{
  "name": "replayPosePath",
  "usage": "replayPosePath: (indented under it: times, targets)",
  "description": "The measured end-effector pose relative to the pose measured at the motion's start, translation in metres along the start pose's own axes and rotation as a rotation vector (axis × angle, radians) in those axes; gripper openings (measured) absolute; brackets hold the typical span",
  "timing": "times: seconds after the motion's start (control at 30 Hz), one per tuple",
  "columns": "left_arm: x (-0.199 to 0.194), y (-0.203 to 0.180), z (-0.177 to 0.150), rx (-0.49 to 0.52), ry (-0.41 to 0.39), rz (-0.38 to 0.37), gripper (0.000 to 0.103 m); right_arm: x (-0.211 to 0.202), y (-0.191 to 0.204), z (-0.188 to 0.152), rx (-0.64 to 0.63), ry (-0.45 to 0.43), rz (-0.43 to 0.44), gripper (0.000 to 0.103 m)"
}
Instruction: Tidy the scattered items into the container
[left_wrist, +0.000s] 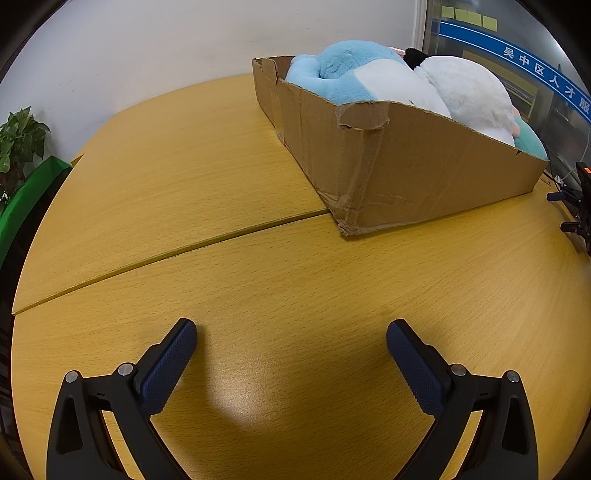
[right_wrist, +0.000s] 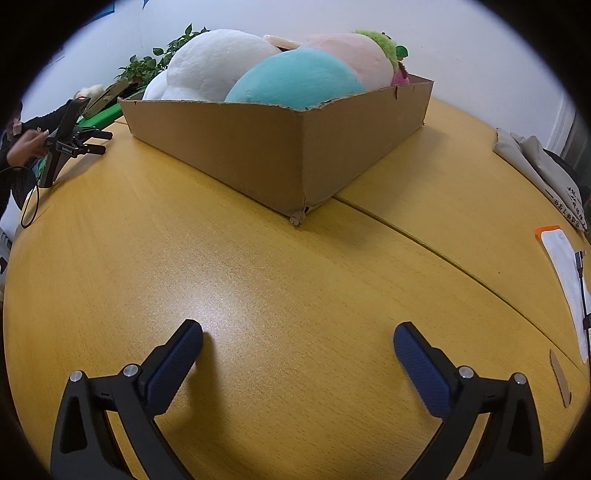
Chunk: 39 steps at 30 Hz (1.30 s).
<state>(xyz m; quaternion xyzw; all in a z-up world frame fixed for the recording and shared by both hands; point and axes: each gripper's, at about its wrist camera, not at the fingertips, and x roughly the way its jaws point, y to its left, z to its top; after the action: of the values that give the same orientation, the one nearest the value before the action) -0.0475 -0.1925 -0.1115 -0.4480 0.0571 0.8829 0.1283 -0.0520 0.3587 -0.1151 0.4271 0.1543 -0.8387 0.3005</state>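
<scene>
The wooden worktop (left_wrist: 221, 206) is carrying the cardboard box (left_wrist: 424, 177), which is holding the blue plush (left_wrist: 343, 77) and white plush (left_wrist: 469, 96); left tool (left_wrist: 291, 332) and right tool (right_wrist: 297, 334) are hovering spread, gripping nothing

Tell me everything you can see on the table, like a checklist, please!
Surface: wooden table, a seam running across it.
Job's things: cardboard box piled with plush toys: teal plush, white plush, pink plush, blue plush. No loose toys seen.
Clutter: orange-edged white item, grey cloth at the right edge.
Grippers: left gripper and right gripper open, holding nothing.
Cables: black loop at the table's edge.
Surroundings: white wall, potted plant, glass panel with sticky notes.
</scene>
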Motion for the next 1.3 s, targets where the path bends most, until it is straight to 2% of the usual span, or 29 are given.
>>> replayPosePath:
  times: [1.3]
  targets:
    - [0.0051, 0.0036, 0.007, 0.0, 0.001, 0.001, 0.103, 0.0, 0.003, -0.0002, 0.003, 0.0, -0.004, 0.103]
